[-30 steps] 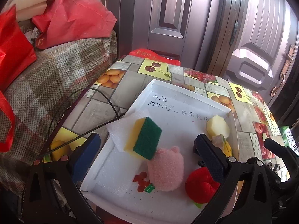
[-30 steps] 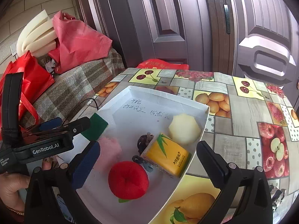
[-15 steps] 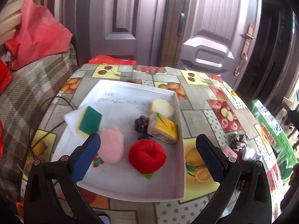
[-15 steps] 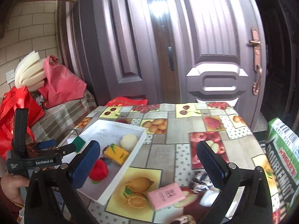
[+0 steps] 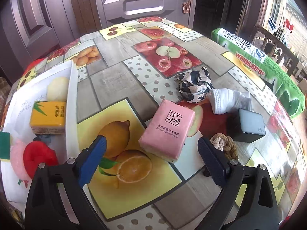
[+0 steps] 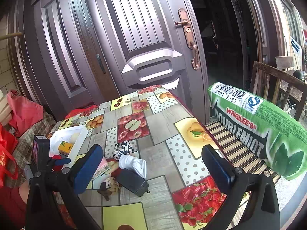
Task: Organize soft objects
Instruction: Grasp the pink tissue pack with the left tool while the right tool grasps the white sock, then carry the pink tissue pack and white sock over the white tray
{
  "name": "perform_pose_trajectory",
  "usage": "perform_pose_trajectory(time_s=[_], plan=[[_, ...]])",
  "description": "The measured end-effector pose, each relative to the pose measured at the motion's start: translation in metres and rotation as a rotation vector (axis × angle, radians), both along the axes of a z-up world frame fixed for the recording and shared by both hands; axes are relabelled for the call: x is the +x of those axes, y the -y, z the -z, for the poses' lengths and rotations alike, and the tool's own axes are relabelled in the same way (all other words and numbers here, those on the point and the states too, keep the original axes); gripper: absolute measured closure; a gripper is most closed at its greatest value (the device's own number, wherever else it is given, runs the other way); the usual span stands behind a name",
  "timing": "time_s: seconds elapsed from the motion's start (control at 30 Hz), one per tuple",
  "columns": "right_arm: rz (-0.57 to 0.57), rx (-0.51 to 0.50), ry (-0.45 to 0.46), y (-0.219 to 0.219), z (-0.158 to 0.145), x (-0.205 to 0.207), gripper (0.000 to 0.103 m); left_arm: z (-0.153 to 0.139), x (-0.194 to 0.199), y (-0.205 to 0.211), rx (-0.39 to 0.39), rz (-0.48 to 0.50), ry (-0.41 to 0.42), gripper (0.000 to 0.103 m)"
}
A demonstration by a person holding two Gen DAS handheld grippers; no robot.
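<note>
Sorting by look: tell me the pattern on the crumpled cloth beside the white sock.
Black-and-white cow-like patches on the cloth; clearest in the left wrist view.

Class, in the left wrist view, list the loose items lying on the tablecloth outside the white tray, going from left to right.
pink tissue pack → cow-print cloth → white sock → black charger

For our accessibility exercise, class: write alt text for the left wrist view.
The open left gripper hovers above a pink tissue pack on a fruit-print tablecloth. At left, a white tray holds a yellow tissue pack and red plush; a black charger sits right.
</note>
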State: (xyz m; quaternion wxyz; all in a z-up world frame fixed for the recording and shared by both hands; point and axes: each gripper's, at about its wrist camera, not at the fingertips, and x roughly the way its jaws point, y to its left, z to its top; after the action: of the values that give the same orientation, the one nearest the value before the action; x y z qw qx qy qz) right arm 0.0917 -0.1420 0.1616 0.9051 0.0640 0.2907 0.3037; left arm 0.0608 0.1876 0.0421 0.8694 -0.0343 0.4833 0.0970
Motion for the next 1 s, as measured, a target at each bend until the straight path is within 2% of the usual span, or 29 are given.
perform_pose_trajectory(time_s=[0.07,0.17,0.23,0.37,0.5,0.57,0.63,0.77,0.87,0.97,1.0], plan=[[0.013,-0.001,0.005,0.01,-0.002,0.007,0.0,0.008,0.009,0.003,0.005,0.005,-0.02,0.01],[0.002,0.019,0.014,0.013,-0.004,0.018,0.0,0.02,0.021,0.008,0.006,0.018,-0.07,0.042],[-0.055,0.014,-0.001,0.001,-0.002,0.028,0.0,0.024,0.023,0.011,-0.007,0.031,-0.075,0.046],[-0.203,-0.081,-0.034,-0.049,0.01,0.043,0.0,0.017,0.009,0.006,-0.057,-0.002,-0.024,0.053],[-0.33,-0.199,-0.208,-0.109,0.05,0.064,0.0,-0.001,-0.017,-0.004,-0.11,-0.081,0.054,0.054],[-0.37,-0.236,-0.281,-0.132,0.071,0.072,0.01,-0.013,-0.029,-0.007,-0.114,-0.111,0.09,0.054],[-0.403,-0.285,-0.318,-0.151,0.088,0.076,0.03,-0.024,-0.04,-0.009,-0.106,-0.131,0.12,0.054],[-0.466,-0.351,-0.358,-0.176,0.106,0.079,0.035,-0.037,-0.052,-0.011,-0.089,-0.158,0.145,0.054],[-0.501,-0.397,-0.367,-0.183,0.114,0.075,0.04,-0.043,-0.057,-0.014,-0.106,-0.185,0.168,0.054],[-0.525,-0.417,-0.338,-0.184,0.112,0.074,0.051,-0.052,-0.061,-0.015,-0.111,-0.201,0.196,0.054],[-0.532,-0.41,-0.334,-0.183,0.11,0.074,0.061,-0.056,-0.063,-0.014,-0.108,-0.202,0.205,0.054]])
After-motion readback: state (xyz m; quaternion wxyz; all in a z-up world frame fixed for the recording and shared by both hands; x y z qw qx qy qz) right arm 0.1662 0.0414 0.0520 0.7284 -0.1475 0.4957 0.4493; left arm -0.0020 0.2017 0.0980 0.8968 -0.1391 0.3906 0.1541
